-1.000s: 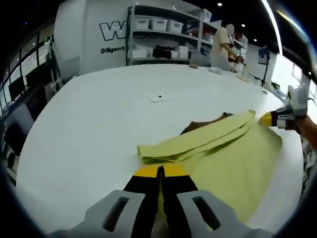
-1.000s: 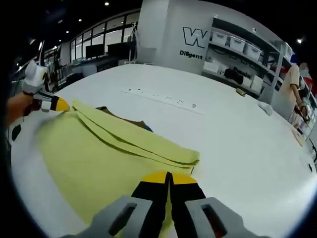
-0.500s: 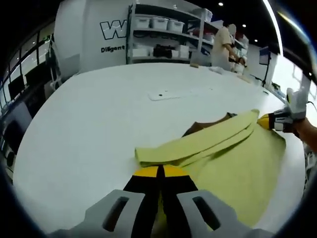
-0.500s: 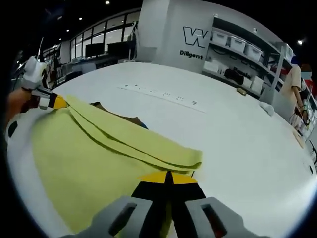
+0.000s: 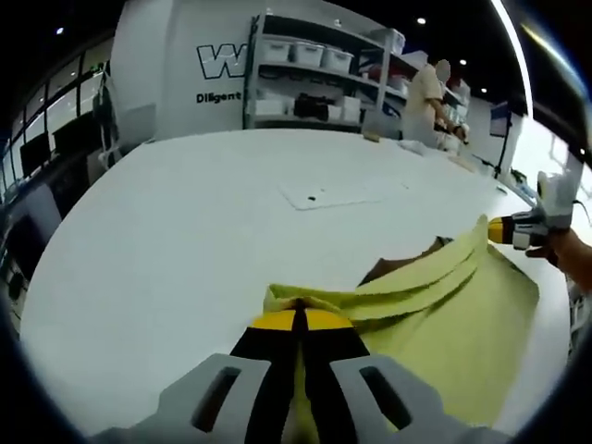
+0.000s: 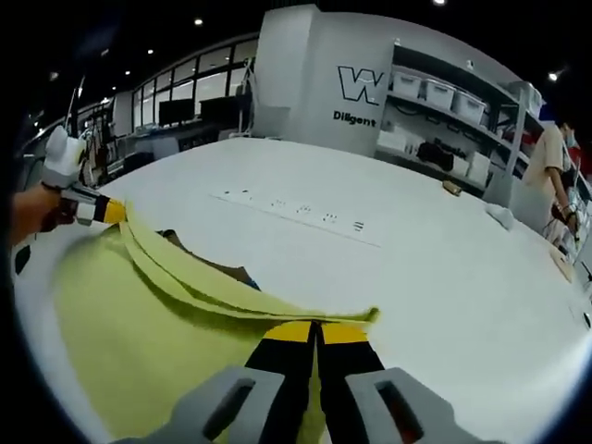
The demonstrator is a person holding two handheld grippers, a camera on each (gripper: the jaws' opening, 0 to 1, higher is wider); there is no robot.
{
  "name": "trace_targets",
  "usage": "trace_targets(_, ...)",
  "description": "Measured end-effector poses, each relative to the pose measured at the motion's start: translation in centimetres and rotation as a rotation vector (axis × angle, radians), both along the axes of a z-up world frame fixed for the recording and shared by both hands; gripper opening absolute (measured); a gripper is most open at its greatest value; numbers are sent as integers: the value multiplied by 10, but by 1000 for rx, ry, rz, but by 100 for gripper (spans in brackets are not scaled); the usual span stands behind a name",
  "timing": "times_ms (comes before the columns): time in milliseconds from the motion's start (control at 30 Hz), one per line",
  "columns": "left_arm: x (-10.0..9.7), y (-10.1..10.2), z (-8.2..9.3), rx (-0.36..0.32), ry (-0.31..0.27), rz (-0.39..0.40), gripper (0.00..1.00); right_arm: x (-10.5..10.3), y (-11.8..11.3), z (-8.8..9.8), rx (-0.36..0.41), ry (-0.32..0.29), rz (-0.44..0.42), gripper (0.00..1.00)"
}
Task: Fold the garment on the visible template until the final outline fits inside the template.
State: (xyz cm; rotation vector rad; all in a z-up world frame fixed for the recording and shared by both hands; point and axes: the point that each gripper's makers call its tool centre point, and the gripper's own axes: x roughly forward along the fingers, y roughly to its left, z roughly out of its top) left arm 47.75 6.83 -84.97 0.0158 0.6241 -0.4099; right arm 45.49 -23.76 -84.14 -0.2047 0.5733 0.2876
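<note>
A yellow garment (image 5: pixel 444 314) lies on the white table, with a folded band along its far edge. My left gripper (image 5: pixel 299 321) is shut on one end of that band. My right gripper (image 5: pixel 507 231), held in a hand, is shut on the other end. In the right gripper view the garment (image 6: pixel 129 324) spreads to the lower left. There the right gripper (image 6: pixel 315 329) pinches its corner, and the left gripper (image 6: pixel 104 212) holds the far corner. A brown piece (image 5: pixel 407 262) shows under the band, the same brown piece (image 6: pixel 208 265) in the other view.
A pale sheet with a dark dot (image 5: pixel 331 192) lies on the table (image 5: pixel 166 231) beyond the garment. A strip of small marks (image 6: pixel 296 209) crosses the table. Shelves with bins (image 5: pixel 305 79) and a person (image 5: pixel 427 92) stand at the back.
Both grippers have drawn the held edge of the garment along, so the folded band sits closer to each pair of jaws and looks lifted. Both views have shifted with the hands.
</note>
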Motion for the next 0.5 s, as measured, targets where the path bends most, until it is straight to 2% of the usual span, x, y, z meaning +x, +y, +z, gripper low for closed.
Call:
trace_targets(200, 11, 1, 1, 5, -4, 12, 0, 12, -6, -3, 0, -3, -16, 0)
trace_targets(500, 8, 1, -12, 41, 16, -3, 0, 5, -11, -18, -9, 39, -20, 0)
